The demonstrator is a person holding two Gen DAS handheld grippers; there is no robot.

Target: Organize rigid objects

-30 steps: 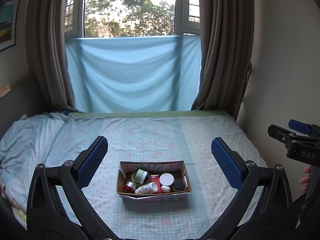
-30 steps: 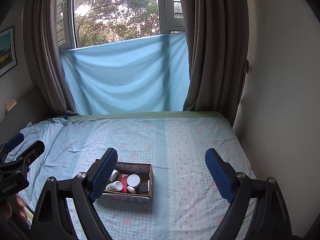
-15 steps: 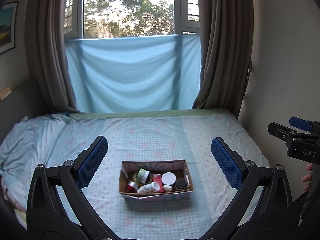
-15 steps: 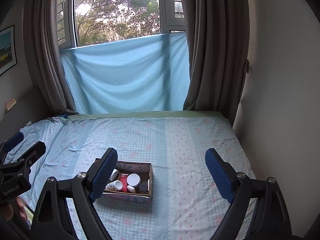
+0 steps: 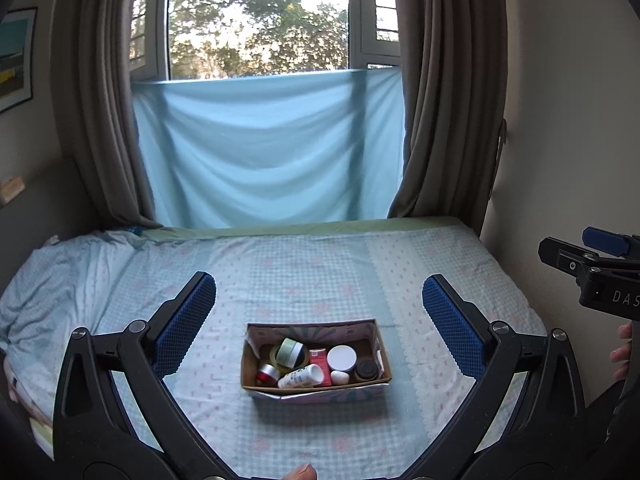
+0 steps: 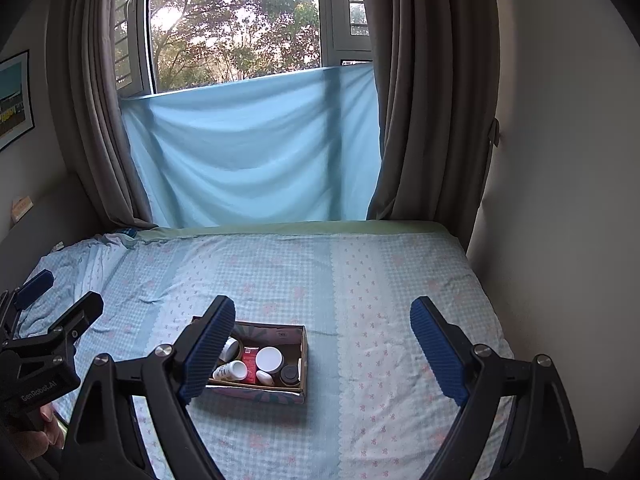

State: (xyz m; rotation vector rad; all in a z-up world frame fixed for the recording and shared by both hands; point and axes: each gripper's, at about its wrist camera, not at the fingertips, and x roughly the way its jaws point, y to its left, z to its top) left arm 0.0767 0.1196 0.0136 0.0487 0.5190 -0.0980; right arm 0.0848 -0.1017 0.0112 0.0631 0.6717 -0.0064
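A shallow brown cardboard box (image 5: pixel 315 388) with a patterned outer wall sits on the bed's pale blue checked sheet (image 5: pixel 320 272), near the bed's front edge and well apart from the far end under the window. The box holds a cluster of small rigid containers. A round jar with a pale green lid (image 5: pixel 289 351) leans tilted at the back left, with a small red and silver jar (image 5: pixel 268 373) in front of it at the left wall. A white plastic bottle (image 5: pixel 301 376) lies on its side along the front, touching a red rectangular carton (image 5: pixel 320 359) behind it. A jar with a flat white round lid (image 5: pixel 341 358) stands to the right of the carton, a small white oval object (image 5: pixel 339 377) lies just in front of it, and a dark round jar (image 5: pixel 366 370) sits in the right front corner.

The left claw (image 5: pixel 318 322) hangs above the bed with its blue ribbed pads spread wide and nothing between them; the box appears centred in the gap, below and beyond the tips. The right claw (image 6: pixel 322 344) is likewise spread wide and empty, held to the right of the box, whose left end is hidden behind its left pad (image 6: pixel 208 354).

A light blue cloth (image 5: pixel 268 148) hangs across the lower window between grey-brown curtains (image 5: pixel 444 92).
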